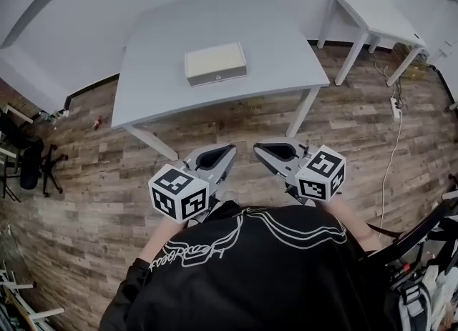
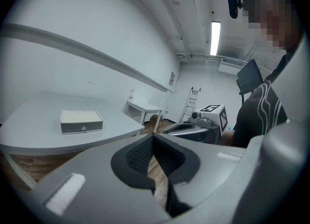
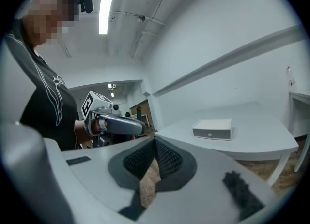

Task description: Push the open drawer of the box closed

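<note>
my left hand-held gripper [image 1: 230, 149] waits at my chest, jaws together on nothing. the box [image 1: 215, 63] sits on the bench [image 1: 157, 79], well ahead, its drawer [image 2: 81, 127] facing me. my right hand-held gripper [image 1: 257, 148] is likewise closed, a blunt tip for pushing, i judge.

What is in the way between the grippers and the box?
Nothing visible. The left gripper and right gripper hang shut, short of the table. Only wood floor and bare tabletop lie between them and the box, whose knob side faces them.
</note>
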Demonstrator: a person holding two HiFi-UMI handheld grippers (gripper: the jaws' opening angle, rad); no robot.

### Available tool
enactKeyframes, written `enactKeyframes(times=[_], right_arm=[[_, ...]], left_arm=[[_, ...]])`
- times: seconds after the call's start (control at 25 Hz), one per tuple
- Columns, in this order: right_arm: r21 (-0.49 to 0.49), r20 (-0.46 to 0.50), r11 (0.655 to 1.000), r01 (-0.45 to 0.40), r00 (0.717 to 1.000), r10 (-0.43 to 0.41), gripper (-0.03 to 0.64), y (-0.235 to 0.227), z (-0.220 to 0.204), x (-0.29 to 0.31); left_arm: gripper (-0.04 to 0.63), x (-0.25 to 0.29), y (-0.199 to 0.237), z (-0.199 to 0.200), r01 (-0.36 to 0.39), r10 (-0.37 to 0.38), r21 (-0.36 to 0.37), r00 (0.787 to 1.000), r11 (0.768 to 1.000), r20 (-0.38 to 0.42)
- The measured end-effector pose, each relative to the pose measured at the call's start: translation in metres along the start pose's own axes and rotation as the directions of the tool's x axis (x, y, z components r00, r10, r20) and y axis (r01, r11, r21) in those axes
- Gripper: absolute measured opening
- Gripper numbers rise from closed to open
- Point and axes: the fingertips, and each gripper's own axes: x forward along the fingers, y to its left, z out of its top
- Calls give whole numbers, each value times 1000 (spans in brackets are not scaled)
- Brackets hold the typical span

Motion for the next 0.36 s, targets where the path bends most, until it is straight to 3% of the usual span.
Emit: enactKeyframes(times=[0.36], right_arm=[[-44, 15, 999, -16, 1000, 16, 9, 26, 7, -6]], left_arm=[[6, -14, -22, 1, 6, -7, 30, 1000, 1000, 18]])
